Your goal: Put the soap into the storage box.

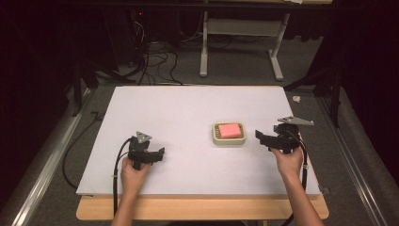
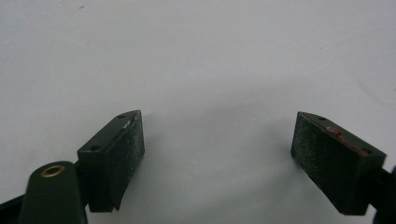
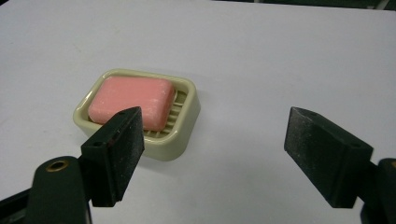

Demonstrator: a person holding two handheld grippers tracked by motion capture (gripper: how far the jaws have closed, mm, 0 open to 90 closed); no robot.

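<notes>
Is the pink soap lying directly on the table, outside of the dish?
No, the pink soap lies inside the beige soap dish, on its slotted bottom, and the dish stands on the white table.

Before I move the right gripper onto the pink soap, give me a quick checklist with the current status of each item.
1. Right gripper open: ok, jaws stand wide apart.
2. Pink soap seated in the soap dish: ok, lying flat on the ribs.
3. Soap centred between the jaws: not ok, it sits off towards the left jaw in the right gripper view.
4. Path to the dish free: ok, only bare white table between.
5. Left gripper out of the way: ok, open, apart from the dish.
</notes>
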